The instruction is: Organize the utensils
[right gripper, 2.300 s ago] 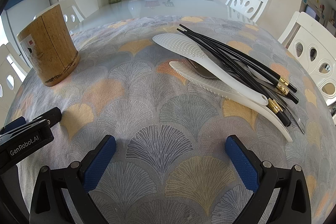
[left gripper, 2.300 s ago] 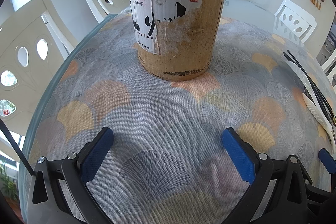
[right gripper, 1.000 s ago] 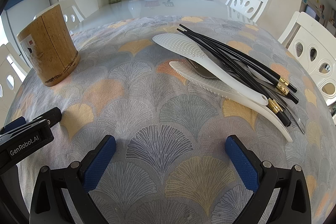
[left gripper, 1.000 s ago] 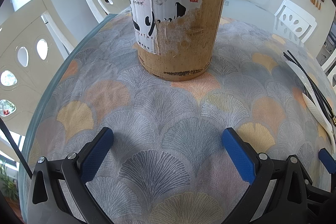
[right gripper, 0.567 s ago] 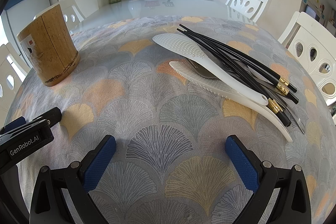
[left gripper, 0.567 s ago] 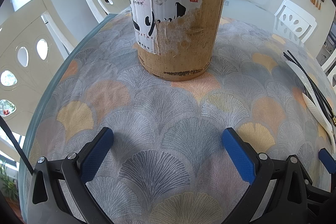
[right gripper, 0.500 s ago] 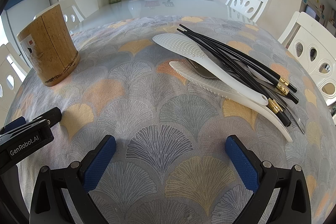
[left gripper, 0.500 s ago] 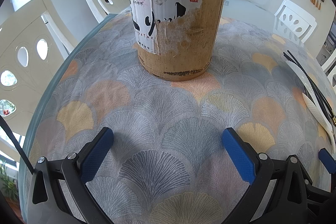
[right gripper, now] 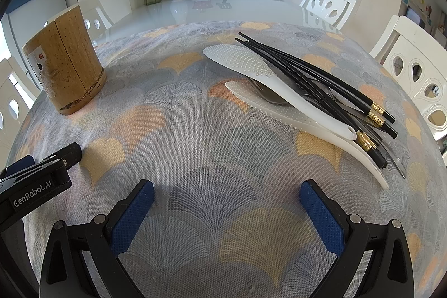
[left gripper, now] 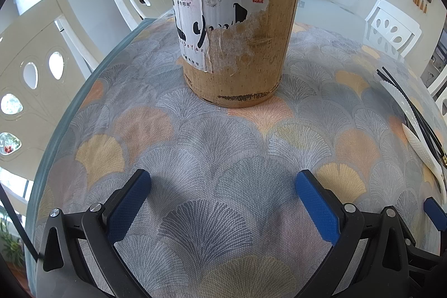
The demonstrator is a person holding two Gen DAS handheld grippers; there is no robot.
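The right gripper [right gripper: 223, 210] sits low over the desk [right gripper: 212, 136] with its blue-padded jaws spread wide and nothing between them, and the left gripper [left gripper: 222, 198] is likewise spread and empty, pointed at the bamboo holder [left gripper: 233, 27] that stands upright a little ahead of it. Ahead and to the right of the right gripper lies the utensil pile: two white rice paddles [right gripper: 245, 66], one crossing over the other, a bundle of black chopsticks [right gripper: 313, 83] with gold bands leaning across them, and what looks like metal cutlery [right gripper: 268, 97] partly hidden underneath. The holder and the pile are well apart, on opposite sides of the patterned cloth. Judging by this, no utensil has yet been picked up, so the task is at its opening step. The next move likely calls for the right gripper to reach forward to the pile and close on one piece, probably the top paddle's handle or a chopstick end, without dragging the tangled neighbours along.
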